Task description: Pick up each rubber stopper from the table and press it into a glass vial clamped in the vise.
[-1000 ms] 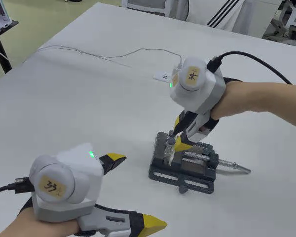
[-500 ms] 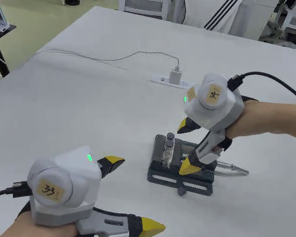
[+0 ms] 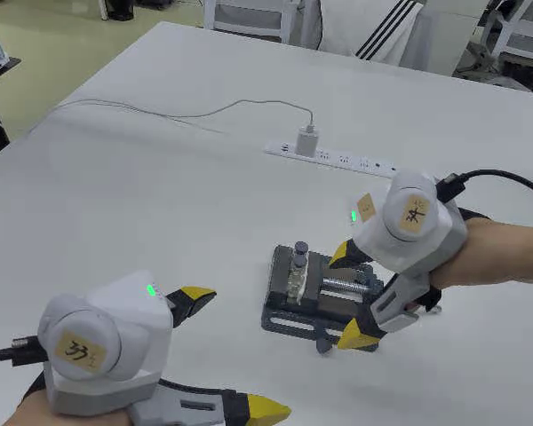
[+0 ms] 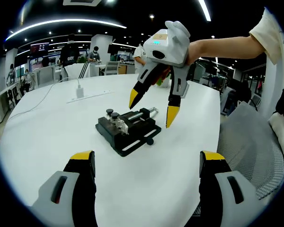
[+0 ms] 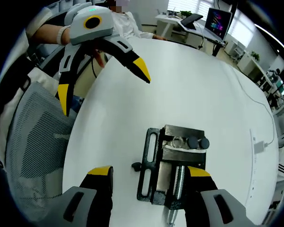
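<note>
Spread and empty, the left tool [image 3: 234, 351] and right tool [image 3: 347, 295] face the black metal vise [image 3: 284, 318], whose clear glass vials [image 3: 295, 280] look stoppered; a seating check seems next.

2 vials [image 3: 297, 277] in the vise [image 3: 289, 318], power strip [image 3: 355, 161] behind

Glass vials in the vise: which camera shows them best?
The head view: the vials stand side-on, glass and dark stoppers visible. The right gripper view looks down on two stopper tops; the left gripper view shows them small.
</note>
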`<action>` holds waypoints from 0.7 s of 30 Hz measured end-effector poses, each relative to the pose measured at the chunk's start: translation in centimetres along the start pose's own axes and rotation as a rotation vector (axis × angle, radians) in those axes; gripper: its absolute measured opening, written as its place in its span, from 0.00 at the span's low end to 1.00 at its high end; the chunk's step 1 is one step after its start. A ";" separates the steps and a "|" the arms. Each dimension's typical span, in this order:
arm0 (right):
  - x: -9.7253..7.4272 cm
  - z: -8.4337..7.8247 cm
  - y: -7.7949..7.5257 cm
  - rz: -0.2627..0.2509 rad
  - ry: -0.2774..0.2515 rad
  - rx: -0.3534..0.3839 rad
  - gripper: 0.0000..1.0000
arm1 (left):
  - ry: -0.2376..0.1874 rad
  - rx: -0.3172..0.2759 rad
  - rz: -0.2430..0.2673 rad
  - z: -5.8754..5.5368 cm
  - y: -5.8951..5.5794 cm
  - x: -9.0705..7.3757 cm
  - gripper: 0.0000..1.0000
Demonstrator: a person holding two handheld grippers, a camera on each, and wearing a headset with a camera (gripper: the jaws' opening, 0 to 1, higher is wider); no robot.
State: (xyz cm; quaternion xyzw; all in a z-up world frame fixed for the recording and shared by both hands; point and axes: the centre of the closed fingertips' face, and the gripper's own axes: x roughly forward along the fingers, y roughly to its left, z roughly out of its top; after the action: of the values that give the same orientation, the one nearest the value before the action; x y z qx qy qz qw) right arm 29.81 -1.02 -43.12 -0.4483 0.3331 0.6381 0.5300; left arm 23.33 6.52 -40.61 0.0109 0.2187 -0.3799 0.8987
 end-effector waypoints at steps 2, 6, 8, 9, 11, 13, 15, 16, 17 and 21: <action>0.1 -0.3 0.3 0.001 0.004 -0.001 0.56 | 0.000 0.000 -0.002 -0.1 -0.1 0.0 0.90; 0.4 -0.8 0.6 0.005 0.006 0.013 0.55 | 0.002 0.001 -0.005 -0.2 -0.3 0.0 0.90; 0.5 -0.9 0.8 0.008 0.003 0.024 0.55 | 0.002 0.000 -0.005 -0.2 -0.3 0.1 0.90; 0.5 -0.9 0.9 0.008 0.002 0.028 0.55 | 0.002 0.001 -0.005 -0.2 -0.3 0.1 0.90; 0.6 -0.9 1.1 0.008 -0.005 0.037 0.55 | 0.003 0.002 -0.007 -0.2 -0.3 0.2 0.90; 0.6 -1.1 1.4 0.008 -0.009 0.042 0.54 | 0.007 0.012 -0.006 -0.3 -0.5 0.4 0.89; 0.5 -1.2 1.6 0.008 -0.016 0.050 0.54 | 0.016 0.021 -0.013 -0.4 -0.7 0.7 0.88; 0.5 -1.2 1.7 0.008 -0.018 0.053 0.54 | 0.019 0.022 -0.017 -0.5 -0.7 0.9 0.88; 0.4 -1.4 1.7 0.004 -0.020 0.058 0.54 | 0.024 0.030 -0.023 -0.5 -0.9 1.1 0.88; 0.0 -1.9 1.9 -0.005 -0.033 0.080 0.55 | 0.037 0.050 -0.040 -0.6 -1.3 2.0 0.86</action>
State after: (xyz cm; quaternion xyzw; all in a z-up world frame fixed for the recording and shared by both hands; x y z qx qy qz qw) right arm 28.32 -3.12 -43.96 -0.4169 0.3484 0.6303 0.5546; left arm 23.40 4.36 -41.74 0.0359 0.2261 -0.4028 0.8862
